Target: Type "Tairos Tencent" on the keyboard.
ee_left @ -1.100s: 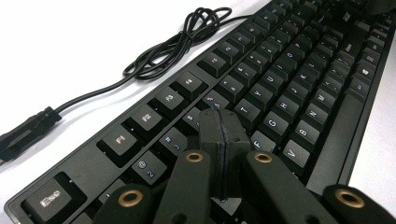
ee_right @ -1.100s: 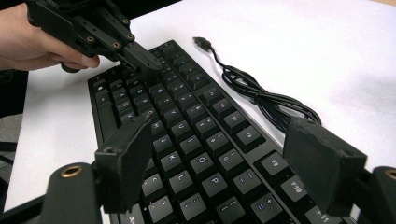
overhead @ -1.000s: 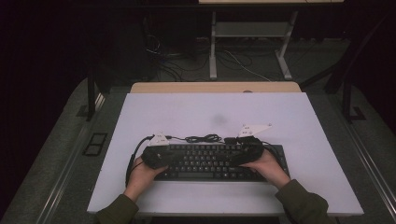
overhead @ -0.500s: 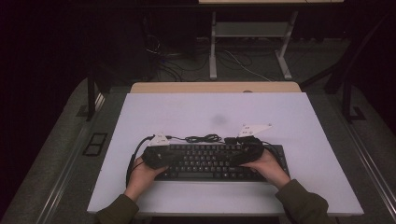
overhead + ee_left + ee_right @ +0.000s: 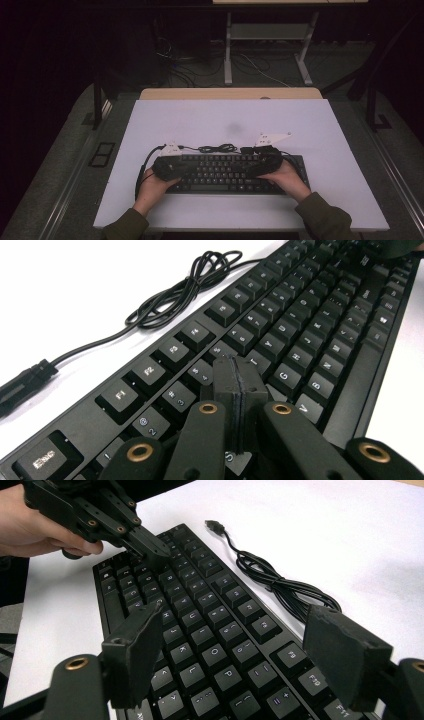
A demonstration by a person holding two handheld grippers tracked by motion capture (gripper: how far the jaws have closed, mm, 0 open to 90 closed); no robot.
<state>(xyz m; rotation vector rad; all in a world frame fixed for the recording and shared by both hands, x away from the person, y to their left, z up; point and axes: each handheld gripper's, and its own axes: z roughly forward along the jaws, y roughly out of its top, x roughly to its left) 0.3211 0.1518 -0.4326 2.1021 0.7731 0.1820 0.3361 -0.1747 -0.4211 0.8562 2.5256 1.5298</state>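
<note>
The keyboard (image 5: 232, 172) lies flat on the white worktop (image 5: 210, 120), near the person's edge and roughly centred between the two forearms, its long side running left to right. It is black, with black keys.

Its cable (image 5: 216, 148) lies in a loose coil on the worktop just beyond the far edge of the keyboard; in the right gripper view the cable ends in a free plug (image 5: 214, 524) resting on the white surface.

The left hand-held gripper (image 5: 235, 385) is over the left part of the keyboard with its two black jaws pressed together, nothing between them. In the left gripper view the closed tips sit low over the upper-left letter and number keys; whether they touch a key I cannot tell.

The right hand-held gripper (image 5: 235, 645) is over the right part of the keyboard with its jaws standing wide apart, one to each side of the keys below, gripping nothing.

The person's left hand (image 5: 150, 187) and right hand (image 5: 287, 177) each hold a gripper from the near side.
</note>
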